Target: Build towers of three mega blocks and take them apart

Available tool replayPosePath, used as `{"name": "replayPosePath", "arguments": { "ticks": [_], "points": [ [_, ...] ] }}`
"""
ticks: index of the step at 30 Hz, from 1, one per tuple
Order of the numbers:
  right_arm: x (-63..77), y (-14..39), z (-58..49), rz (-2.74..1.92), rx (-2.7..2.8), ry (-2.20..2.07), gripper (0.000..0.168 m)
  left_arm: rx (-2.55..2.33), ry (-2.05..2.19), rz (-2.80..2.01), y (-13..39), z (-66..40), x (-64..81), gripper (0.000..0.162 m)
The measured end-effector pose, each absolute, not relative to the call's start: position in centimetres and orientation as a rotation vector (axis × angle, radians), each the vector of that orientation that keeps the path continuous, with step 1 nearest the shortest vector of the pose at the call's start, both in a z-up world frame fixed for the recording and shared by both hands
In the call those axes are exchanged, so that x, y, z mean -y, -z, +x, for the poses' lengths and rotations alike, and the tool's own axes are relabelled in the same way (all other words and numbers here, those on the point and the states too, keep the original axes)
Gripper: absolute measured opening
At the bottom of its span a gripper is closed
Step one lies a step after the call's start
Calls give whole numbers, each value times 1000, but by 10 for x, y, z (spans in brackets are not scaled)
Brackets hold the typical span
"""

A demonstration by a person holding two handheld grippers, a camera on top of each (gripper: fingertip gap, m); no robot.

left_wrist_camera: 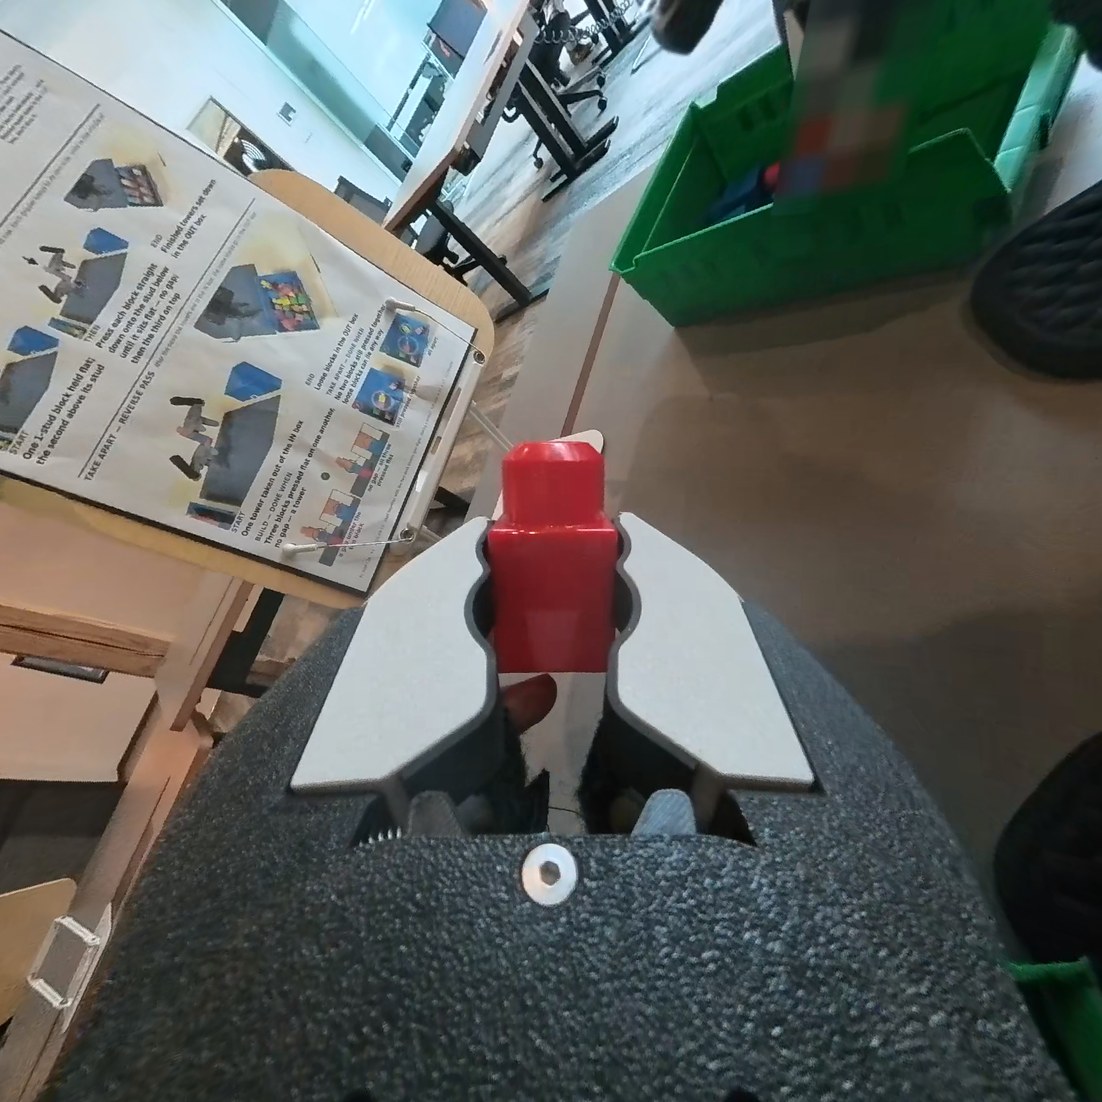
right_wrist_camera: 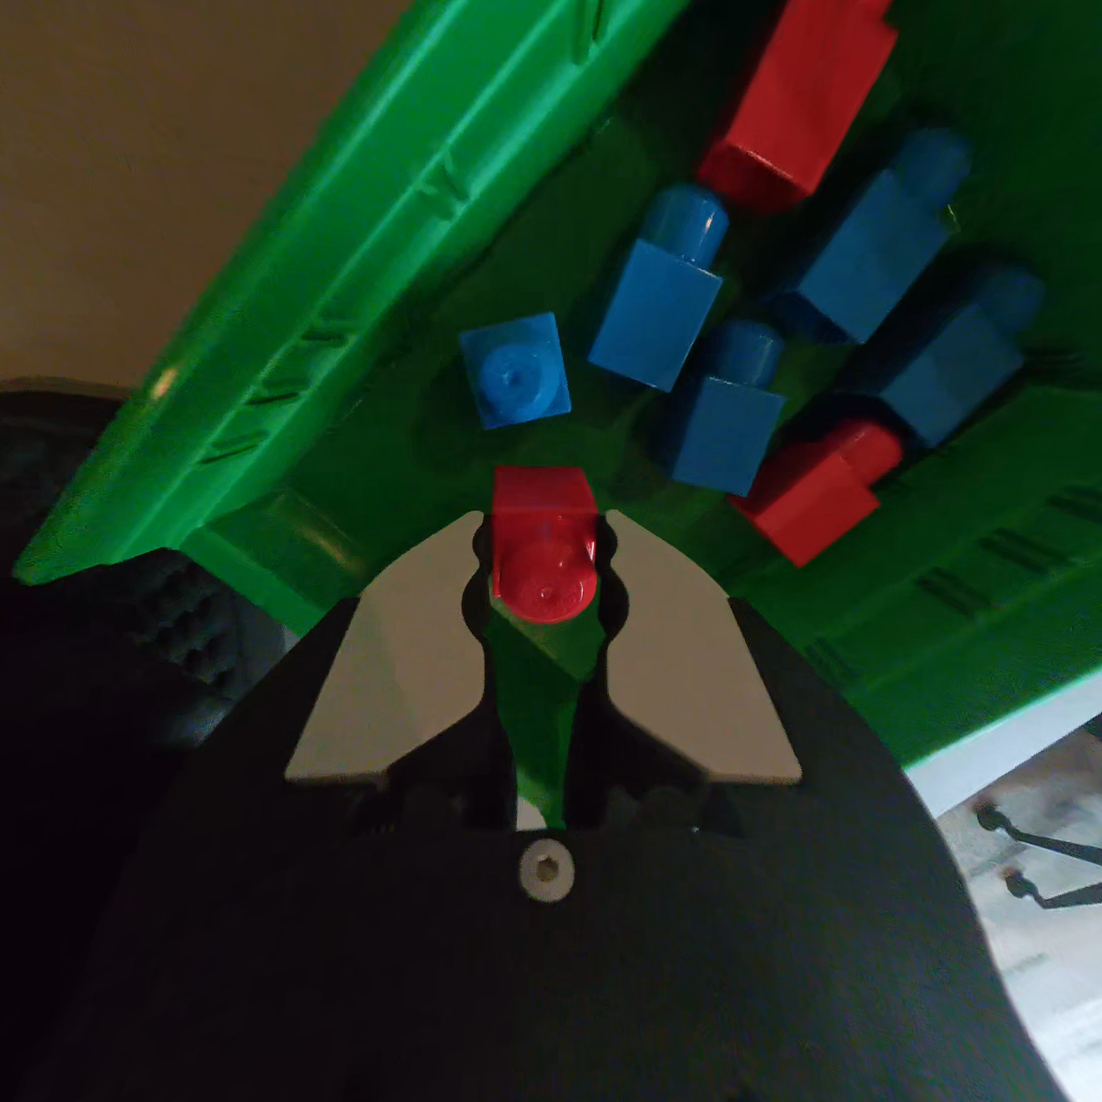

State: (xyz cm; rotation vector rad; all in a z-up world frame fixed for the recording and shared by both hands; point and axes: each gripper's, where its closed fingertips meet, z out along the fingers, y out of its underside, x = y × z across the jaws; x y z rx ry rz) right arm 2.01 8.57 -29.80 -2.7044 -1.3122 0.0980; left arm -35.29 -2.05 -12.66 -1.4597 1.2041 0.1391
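My left gripper [left_wrist_camera: 551, 536] is shut on a red one-stud block [left_wrist_camera: 551, 596], held above the beige table [left_wrist_camera: 805, 536] with the stud pointing away from me. My right gripper [right_wrist_camera: 542, 525] is down inside the green bin [right_wrist_camera: 358, 238], with its fingers closed against the sides of another red one-stud block [right_wrist_camera: 544, 536] whose stud faces the camera. Several blue blocks lie loose in the bin, one of them standing upright [right_wrist_camera: 516, 372]. Two more red pieces lie there, one at the right [right_wrist_camera: 817, 489] and a longer one at the top [right_wrist_camera: 799, 101].
The green bin [left_wrist_camera: 745, 250] stands on the table at the far right in the left wrist view. A dark round object [left_wrist_camera: 1049, 286] lies beside it. An instruction sheet on a wooden board [left_wrist_camera: 226, 334] leans at the left. Desks and chairs stand beyond the table edge. My right fingertips sit around 45 cm from my left ones. To the dark round object [left_wrist_camera: 1049, 286]: right tips about 15 cm, left tips about 30 cm.
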Motion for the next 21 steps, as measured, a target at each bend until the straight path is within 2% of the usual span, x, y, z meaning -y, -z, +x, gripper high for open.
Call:
{"name": "replayPosePath", "arguments": {
  "ticks": [16, 19, 21],
  "points": [
    [-108, 324, 27, -2826, 1199, -19, 33, -1220, -154, -1457, 128, -350, 20, 35],
    [-109, 323, 26, -2841, 1156, -35, 46, -1219, -153, -1452, 127, -350, 21, 35],
    [-108, 316, 27, -2824, 1132, -38, 48, -1221, -150, -1448, 127, -349, 21, 35]
  ]
}}
